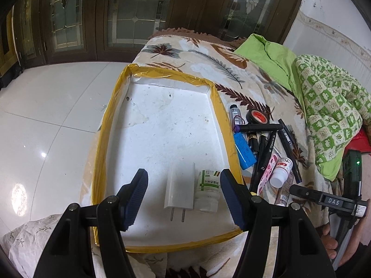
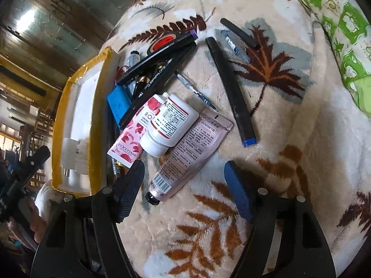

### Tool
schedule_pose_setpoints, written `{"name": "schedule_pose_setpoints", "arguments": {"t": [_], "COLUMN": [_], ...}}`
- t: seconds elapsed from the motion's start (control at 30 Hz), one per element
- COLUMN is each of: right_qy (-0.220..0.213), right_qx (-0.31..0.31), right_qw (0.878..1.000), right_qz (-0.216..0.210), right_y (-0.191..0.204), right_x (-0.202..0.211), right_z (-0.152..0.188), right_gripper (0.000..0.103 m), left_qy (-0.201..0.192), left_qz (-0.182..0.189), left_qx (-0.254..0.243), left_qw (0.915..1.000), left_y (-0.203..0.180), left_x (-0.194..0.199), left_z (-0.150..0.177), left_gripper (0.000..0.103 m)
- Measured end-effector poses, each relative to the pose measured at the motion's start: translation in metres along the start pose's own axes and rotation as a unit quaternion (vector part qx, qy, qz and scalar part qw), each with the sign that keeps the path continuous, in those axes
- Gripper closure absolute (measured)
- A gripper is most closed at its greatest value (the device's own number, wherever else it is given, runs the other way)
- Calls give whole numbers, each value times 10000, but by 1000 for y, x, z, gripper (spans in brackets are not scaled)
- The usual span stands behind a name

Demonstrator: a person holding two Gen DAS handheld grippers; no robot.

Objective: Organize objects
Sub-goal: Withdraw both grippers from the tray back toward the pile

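A white foam tray [image 1: 111, 125] with a yellow taped rim lies on the leaf-patterned blanket. In it are a white charger [image 1: 179, 190] and a green-labelled pill bottle [image 1: 208, 191], side by side. My left gripper [image 1: 183, 176] hovers open above them, gripping nothing. Right of the tray is a pile: a white red-labelled bottle [image 2: 169, 125], a rose-print tube [image 2: 134, 134], a pink tube [image 2: 190, 148], a blue battery pack [image 2: 118, 107], black markers and a tape roll [image 2: 162, 44]. My right gripper [image 2: 183, 169] stands wide open over the pink tube's capped end, its pads off it.
A blue-tipped black marker [image 2: 231, 90], a clear pen [image 2: 197, 90] and a black cap piece [image 2: 238, 33] lie apart from the pile on the blanket [image 2: 289, 162]. Green bedding [image 1: 324, 106] is heaped at the right. White floor tiles [image 1: 46, 115] lie beyond the tray's left side.
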State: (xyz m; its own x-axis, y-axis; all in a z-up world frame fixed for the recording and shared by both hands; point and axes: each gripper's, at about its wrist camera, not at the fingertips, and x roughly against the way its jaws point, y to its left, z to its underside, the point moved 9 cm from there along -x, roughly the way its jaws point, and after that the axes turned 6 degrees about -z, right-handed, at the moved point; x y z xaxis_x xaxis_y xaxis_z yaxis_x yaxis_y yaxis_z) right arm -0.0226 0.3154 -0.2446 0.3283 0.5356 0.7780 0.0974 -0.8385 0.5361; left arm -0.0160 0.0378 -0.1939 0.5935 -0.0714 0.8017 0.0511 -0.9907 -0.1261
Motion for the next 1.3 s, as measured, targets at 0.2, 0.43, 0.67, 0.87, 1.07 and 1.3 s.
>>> {"name": "schedule_pose_setpoints", "arguments": {"t": [0.2, 0.43, 0.67, 0.87, 1.07, 1.3], "right_qy": [-76, -62, -38, -54, -93, -144], "right_qx": [174, 324, 339, 303, 251, 195], "right_qw": [9998, 9995, 9994, 9995, 9996, 9997], "right_qz": [-31, -26, -1, -38, -12, 36], "right_y": [14, 22, 21, 21, 15, 9], "right_x": [3, 1, -1, -1, -1, 0], "right_z": [-3, -1, 1, -1, -7, -15], "right_gripper": [31, 31, 38, 38, 38, 40], "left_qy": [-70, -86, -36, 6, 119, 198], "left_qz": [-140, 388, 744, 752, 775, 814], "left_qx": [21, -239, -954, -1070, -821, -707], "left_qw": [9999, 9989, 9926, 9914, 9935, 9940], "left_y": [0, -46, -115, -127, -118, -115], "left_x": [4, 19, 27, 27, 20, 14], "left_z": [-1, 6, 22, 28, 28, 29], "left_gripper": [38, 38, 38, 38, 38, 38]}}
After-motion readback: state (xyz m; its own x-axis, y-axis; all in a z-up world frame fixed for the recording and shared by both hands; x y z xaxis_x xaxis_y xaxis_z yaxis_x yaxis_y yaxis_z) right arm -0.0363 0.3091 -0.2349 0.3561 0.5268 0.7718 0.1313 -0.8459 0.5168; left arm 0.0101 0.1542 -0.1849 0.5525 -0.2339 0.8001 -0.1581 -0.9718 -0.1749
